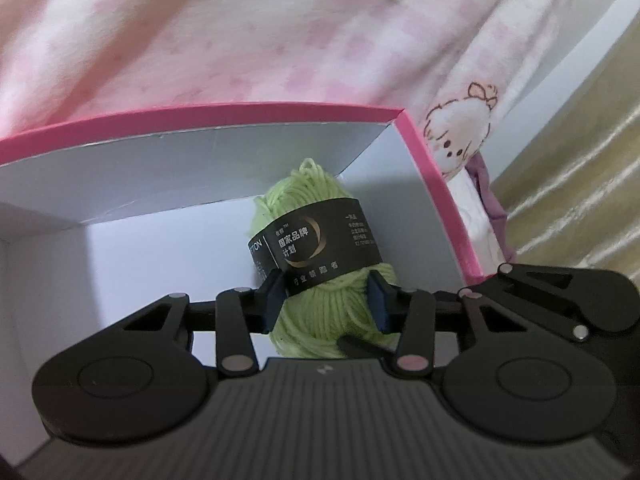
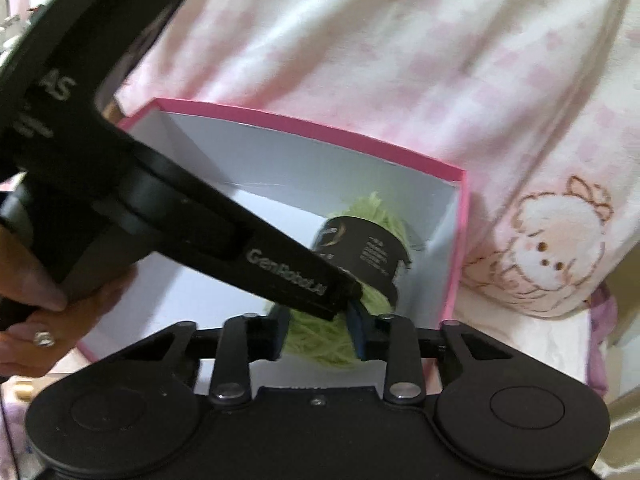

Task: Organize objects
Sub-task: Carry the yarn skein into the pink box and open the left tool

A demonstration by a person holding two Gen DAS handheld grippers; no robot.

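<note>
A light green yarn skein point(image 1: 328, 312) with a black paper band lies inside a pink-rimmed box point(image 1: 240, 110) with white walls, near its right wall. My left gripper point(image 1: 326, 300) reaches into the box, and its blue pads press the skein's near end from both sides. In the right wrist view the same skein point(image 2: 320, 340) sits between the pads of my right gripper point(image 2: 319, 334), which is shut on its near end just over the box point(image 2: 320, 128). The left gripper's long black finger point(image 2: 280, 272) crosses from the upper left down to the skein.
A person in a pink-and-white checked garment with a sheep print point(image 2: 552, 248) stands close behind the box. A hand with a ring point(image 2: 40, 320) holds the left gripper's handle. Shiny gold fabric point(image 1: 580, 200) lies to the right of the box.
</note>
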